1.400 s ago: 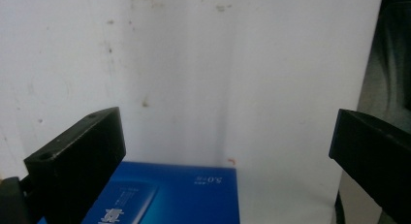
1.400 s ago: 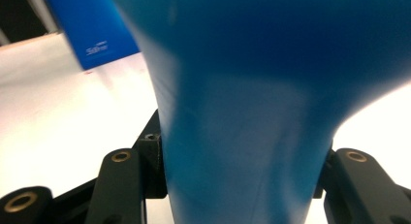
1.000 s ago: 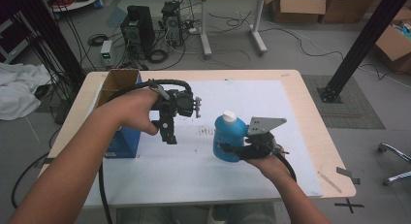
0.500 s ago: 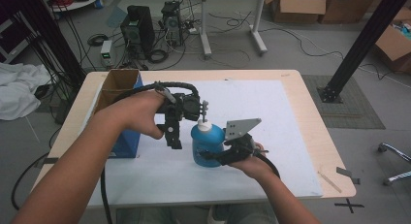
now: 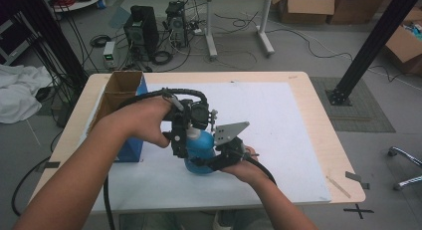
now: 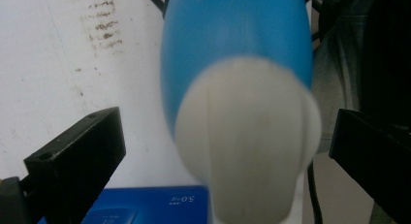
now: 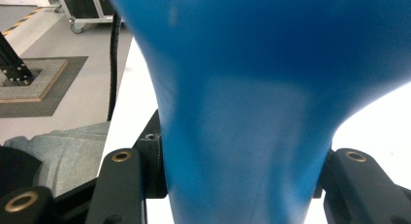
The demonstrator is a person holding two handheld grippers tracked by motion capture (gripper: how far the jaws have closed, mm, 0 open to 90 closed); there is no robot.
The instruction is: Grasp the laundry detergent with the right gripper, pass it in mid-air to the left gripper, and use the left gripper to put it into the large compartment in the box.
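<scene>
- Right now the right hand-held gripper (image 5: pixel 211 160) is clamped on a blue bottle (image 5: pixel 200 150); in the right gripper view its two black jaws press against both sides of the bottle (image 7: pixel 252 112) at its narrow waist.
- Seen from the high view, the bottle stands low over the white sheet (image 5: pixel 278 120), near the middle of the counter (image 5: pixel 318 140); whether its base rests on the sheet cannot be told.
- The grey three-cornered plate on the right hand-held gripper sits just to the right of the bottle's top, and the person's right hand (image 5: pixel 246 168) holds the tool from the near side.
- The left hand-held gripper (image 5: pixel 179 143) hangs directly over the bottle, pointing down, held by the left hand (image 5: pixel 144 120).
- Its jaws stand apart: in the left gripper view they flank the white cap (image 6: pixel 247 136) of the bottle (image 6: pixel 232 44) with a gap on each side, neither touching it.
- The cap looks blurred from being so close to that camera, with the blue body beyond it.
- Just left of the bottle stands a blue box (image 5: pixel 130 149) with an open cardboard top, at the counter's left side.
- Its blue face also shows under the cap in the left gripper view (image 6: pixel 145 207).
- Beyond the counter, the floor (image 5: pixel 308 51) carries computer cases (image 5: pixel 144 31), cables and cardboard boxes (image 5: pixel 303 6).
</scene>
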